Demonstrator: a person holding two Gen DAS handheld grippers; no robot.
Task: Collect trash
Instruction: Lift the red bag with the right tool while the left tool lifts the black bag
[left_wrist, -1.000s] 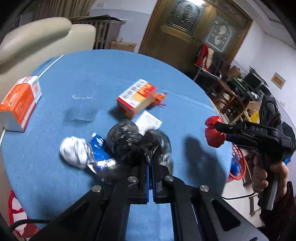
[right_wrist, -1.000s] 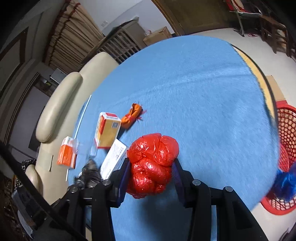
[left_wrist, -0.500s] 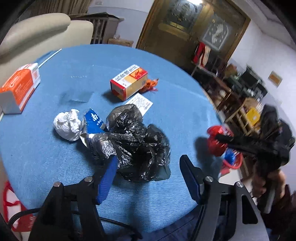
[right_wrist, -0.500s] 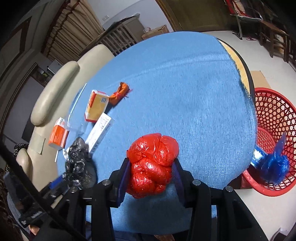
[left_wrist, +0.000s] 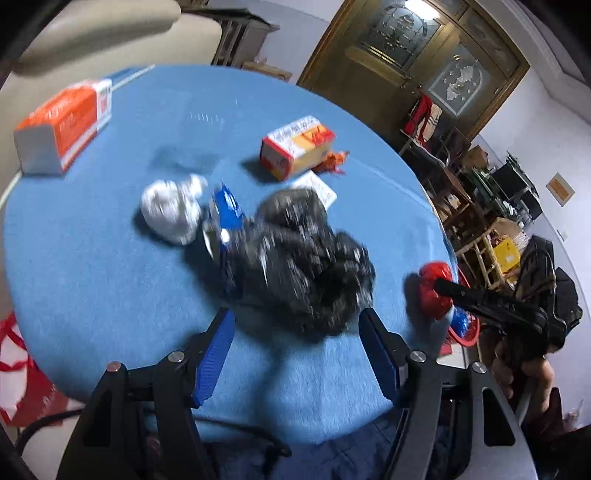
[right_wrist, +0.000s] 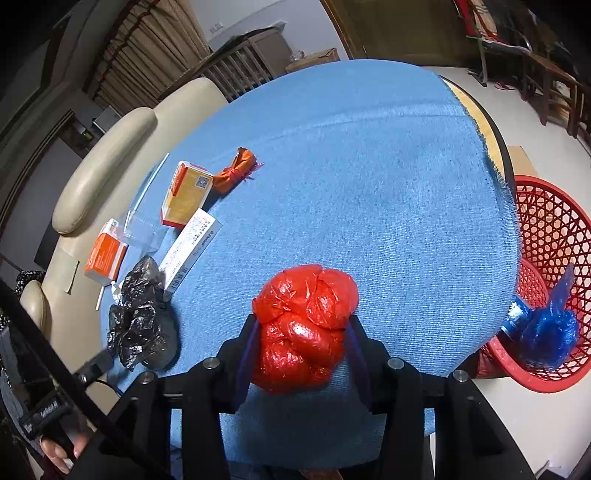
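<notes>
Close in front of me, my right gripper (right_wrist: 301, 332) is squeezed on the red bag ball (right_wrist: 306, 325). The red basket (right_wrist: 550, 258) sits off to the right, down past the table (right_wrist: 369, 166) edge, so that hand is nearer to it. My left gripper (left_wrist: 297, 354) is wide, holding nothing. The black bag (left_wrist: 303, 258) lies just past its fingers, a bit farther on the table.

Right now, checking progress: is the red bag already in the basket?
No, the red bag sits between the right gripper pads above the table, beside the basket.
</notes>
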